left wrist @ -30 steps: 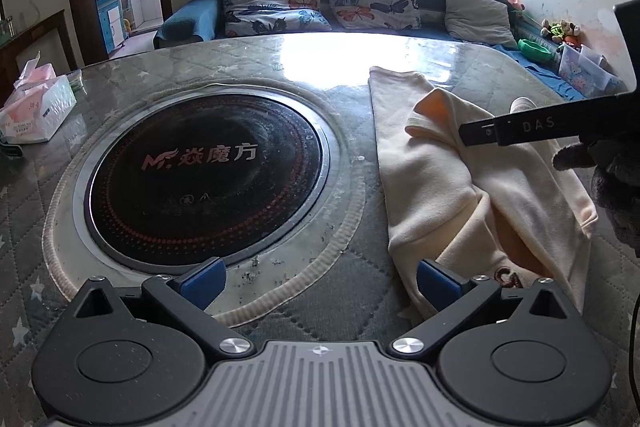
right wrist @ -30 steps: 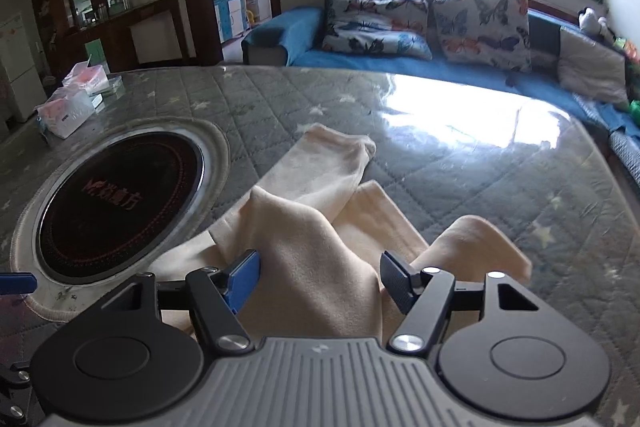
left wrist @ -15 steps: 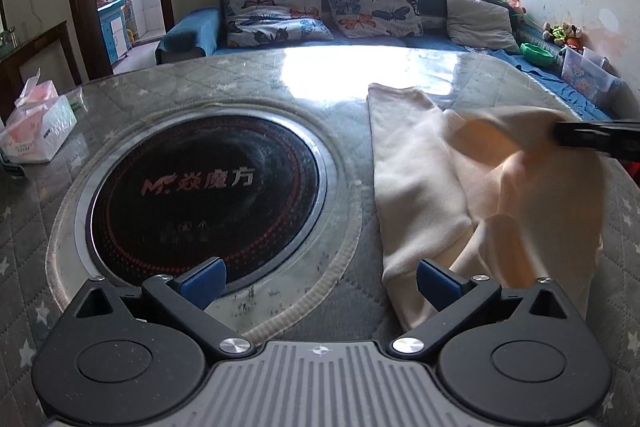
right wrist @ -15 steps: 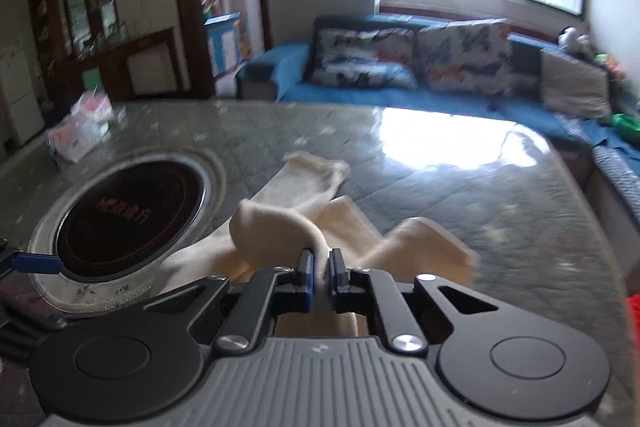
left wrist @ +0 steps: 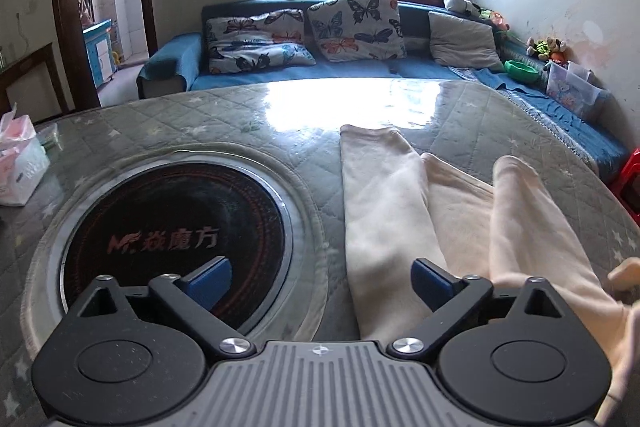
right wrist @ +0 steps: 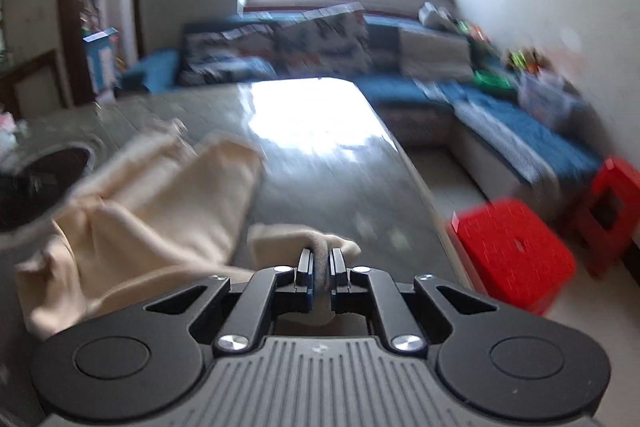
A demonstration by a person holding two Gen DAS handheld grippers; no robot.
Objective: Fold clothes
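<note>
Left gripper (left wrist: 320, 277) hangs low over the table (left wrist: 200, 123), fingers spread wide with nothing between them; left blue pad over the cooktop (left wrist: 172, 239), right pad just at the near edge of the garment (left wrist: 384, 219). Garment is cream, lying on the table's right half, beside the cooktop and not on it; one long strip runs flat away from the camera, two more folds lie to its right, the rightmost one rising off the table toward the frame's lower right (where it goes is cut off by the gripper body). Right gripper (right wrist: 320, 269) has its fingers closed tight on a bunched fold of the garment (right wrist: 160, 203), cloth pinched between the pads and bulging above and below them. Right wrist view is motion-blurred, so fine detail is lost; the rest of the cloth trails to the left over the table, partly lifted. Tissue pack (left wrist: 20, 159) sits at the table's far left edge, well apart from the cloth. Sofa (left wrist: 352, 67) with cushions behind the table; red stools (right wrist: 516, 247) on the floor to the right.
</note>
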